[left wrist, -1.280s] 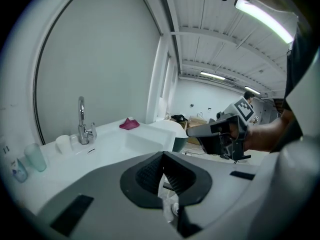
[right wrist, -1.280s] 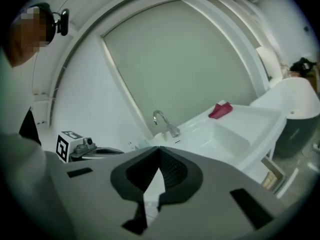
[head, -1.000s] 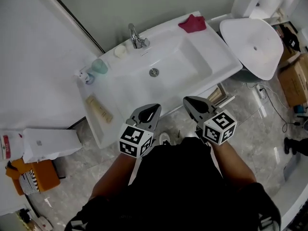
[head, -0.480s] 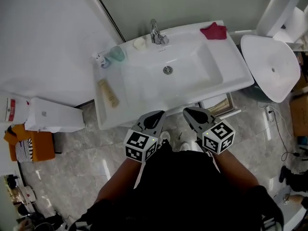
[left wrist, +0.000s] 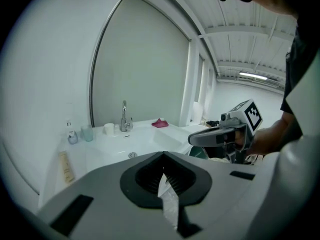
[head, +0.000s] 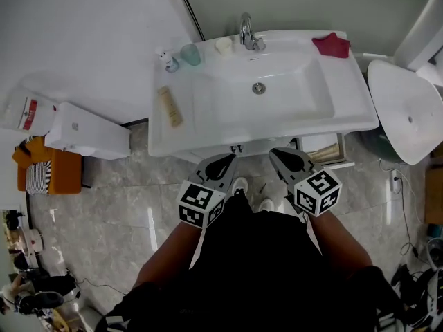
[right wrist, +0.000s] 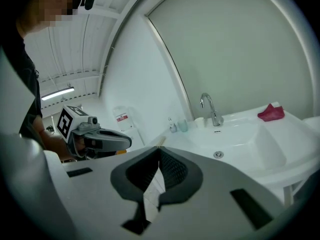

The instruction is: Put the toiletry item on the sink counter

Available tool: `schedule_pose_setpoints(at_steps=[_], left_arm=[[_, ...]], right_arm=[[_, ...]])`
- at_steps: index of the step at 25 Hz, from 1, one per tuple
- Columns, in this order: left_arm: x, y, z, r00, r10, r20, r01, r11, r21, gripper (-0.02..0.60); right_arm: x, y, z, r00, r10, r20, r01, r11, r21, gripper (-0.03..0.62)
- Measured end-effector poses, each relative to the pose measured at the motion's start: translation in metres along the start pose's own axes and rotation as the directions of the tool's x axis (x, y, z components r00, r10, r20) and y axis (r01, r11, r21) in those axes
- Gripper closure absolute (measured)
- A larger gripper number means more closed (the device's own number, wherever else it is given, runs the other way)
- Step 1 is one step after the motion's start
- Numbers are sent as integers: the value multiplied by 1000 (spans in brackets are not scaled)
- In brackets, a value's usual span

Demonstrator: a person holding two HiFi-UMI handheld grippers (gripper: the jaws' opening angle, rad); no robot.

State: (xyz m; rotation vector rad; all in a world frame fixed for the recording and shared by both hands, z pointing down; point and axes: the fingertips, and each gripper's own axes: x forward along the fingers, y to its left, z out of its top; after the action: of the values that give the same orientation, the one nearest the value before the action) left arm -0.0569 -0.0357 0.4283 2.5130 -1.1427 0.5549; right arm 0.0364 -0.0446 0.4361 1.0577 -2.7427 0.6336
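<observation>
one tube (head: 169, 106), one teal cup (head: 190, 54), one small bottle (head: 167, 61), one red cloth (head: 331, 45), one faucet (head: 248, 32), two tools (head: 226, 160) (head: 275, 153).

Head view looks steeply down from above the person onto the sink (head: 346, 109), floor (head: 124, 206), left gripper (head: 227, 159) and right gripper (head: 275, 153). Each gripper view looks slightly downward along its own jaws from close before the sink. All three share the sink and tap (head: 246, 30).

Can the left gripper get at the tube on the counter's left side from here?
Probably yes. The tube lies alone on the sink counter, with nothing between it and the left gripper. Its jaws are shut and must open first.
</observation>
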Motion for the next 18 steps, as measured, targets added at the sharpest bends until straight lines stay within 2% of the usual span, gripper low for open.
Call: schedule_pose_setpoints(at_steps=[7, 13, 18], left_arm=[[-20, 5, -13, 999, 40, -3, -40, 999, -30, 578], [-24, 37, -16, 997, 74, 17, -73, 996, -47, 578], [-36, 83, -19, 995, 95, 30, -93, 994, -56, 578]], right_arm=[[9, 20, -2, 999, 52, -13, -53, 998, -18, 589], [38, 30, -8, 995, 78, -61, -81, 996, -49, 589], [80, 40, 0, 995, 72, -76, -77, 994, -75, 589]])
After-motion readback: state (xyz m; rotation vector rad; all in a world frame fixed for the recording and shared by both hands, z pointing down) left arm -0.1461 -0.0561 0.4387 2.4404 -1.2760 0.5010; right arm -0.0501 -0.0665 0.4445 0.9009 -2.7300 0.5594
